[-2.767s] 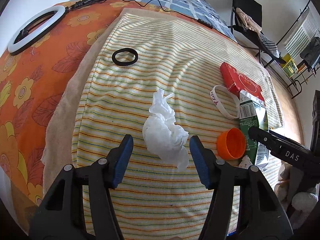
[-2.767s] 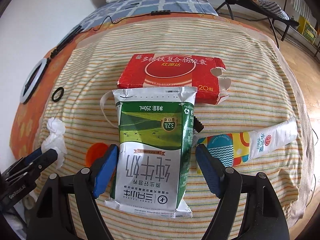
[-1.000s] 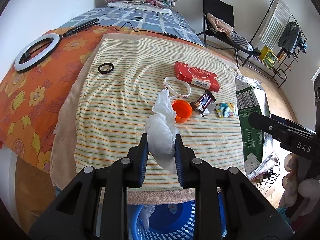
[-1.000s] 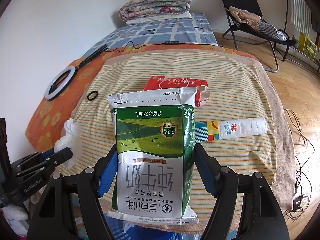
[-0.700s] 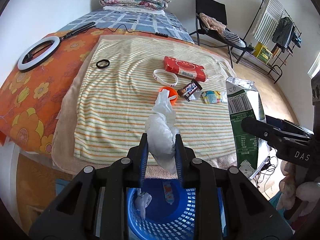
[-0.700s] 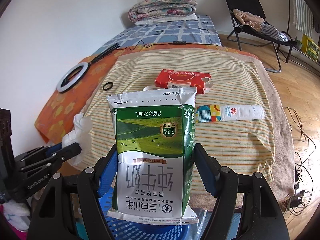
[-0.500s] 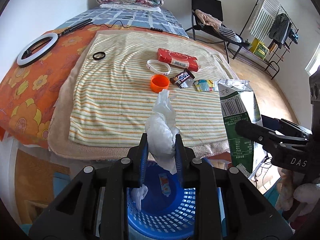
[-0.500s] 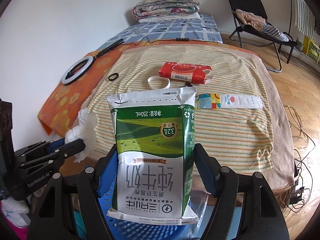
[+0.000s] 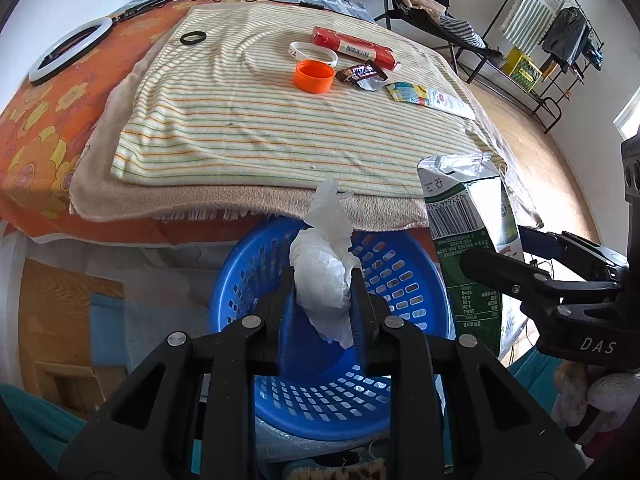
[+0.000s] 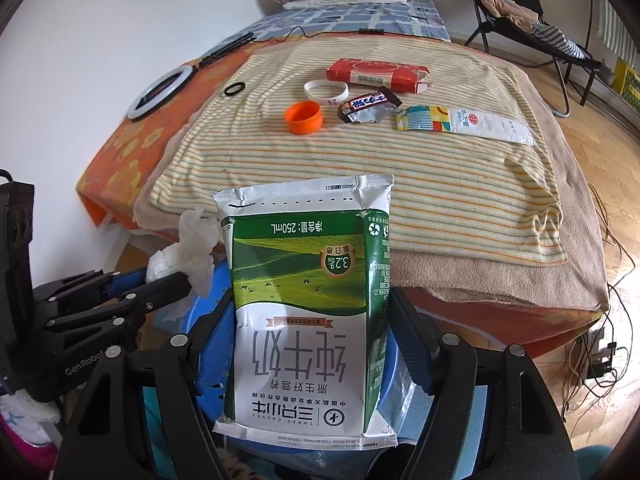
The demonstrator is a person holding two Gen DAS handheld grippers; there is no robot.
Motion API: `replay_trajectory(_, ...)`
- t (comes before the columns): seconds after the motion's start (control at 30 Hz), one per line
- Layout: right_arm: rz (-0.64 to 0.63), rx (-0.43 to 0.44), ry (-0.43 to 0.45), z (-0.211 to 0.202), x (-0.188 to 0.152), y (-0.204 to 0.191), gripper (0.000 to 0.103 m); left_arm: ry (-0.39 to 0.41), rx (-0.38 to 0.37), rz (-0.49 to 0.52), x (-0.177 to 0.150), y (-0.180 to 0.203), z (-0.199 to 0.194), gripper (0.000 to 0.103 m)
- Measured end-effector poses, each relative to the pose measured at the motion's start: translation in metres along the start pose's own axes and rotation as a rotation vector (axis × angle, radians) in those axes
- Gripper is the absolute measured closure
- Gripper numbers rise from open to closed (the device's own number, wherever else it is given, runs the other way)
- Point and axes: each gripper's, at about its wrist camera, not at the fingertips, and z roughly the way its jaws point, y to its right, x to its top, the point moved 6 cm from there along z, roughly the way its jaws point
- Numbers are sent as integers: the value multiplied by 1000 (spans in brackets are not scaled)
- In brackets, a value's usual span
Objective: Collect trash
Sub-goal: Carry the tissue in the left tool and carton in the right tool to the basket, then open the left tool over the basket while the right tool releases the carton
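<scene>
- Above the blue basket [image 9: 404,280], which sits on the floor at the foot of the bed [image 9: 248,116], the left hand-held gripper [image 9: 323,300] is clamped on a crumpled white tissue [image 9: 324,272]; the wad looks to hang over the basket's opening.
- The right hand-held gripper [image 10: 312,336] pinches a green-and-white milk carton [image 10: 308,280] by its sides. In the right wrist view the carton hides most of the basket [image 10: 208,364], so I cannot tell how well it is centred; in the left wrist view it appears near the basket's right rim.
- The step in hand, as I judge it, is dropping both pieces in. For the tissue, simply parting the fingers should do, since it is light and already over the opening; a small shake may help if it clings to the pads.
- The carton wants more care: bring it further inward from the rim before letting go, and release it low, because a tall, stiff pack could tip over the edge.
- Keep the two tools apart as they open, as they are near each other.
- Left on the striped bedcover: an orange cap [image 10: 304,118], a candy wrapper [image 10: 368,108], a red box [image 10: 376,74], a white wristband [image 10: 326,90] and a flat printed sachet [image 10: 464,122]. A black ring [image 10: 235,89] and a ring light [image 10: 160,90] lie further off.
</scene>
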Motion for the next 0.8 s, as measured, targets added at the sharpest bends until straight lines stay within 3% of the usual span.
replay_trajectory(0.43, -14, -6, -103, 32, -47, -4, 31, -98, 11, -17, -37, -3, 30, 79)
replay_trajectory(0.8, -4, -20, -170, 54, -65, 3, 31, -152, 32, -23, -54, -10, 49, 79)
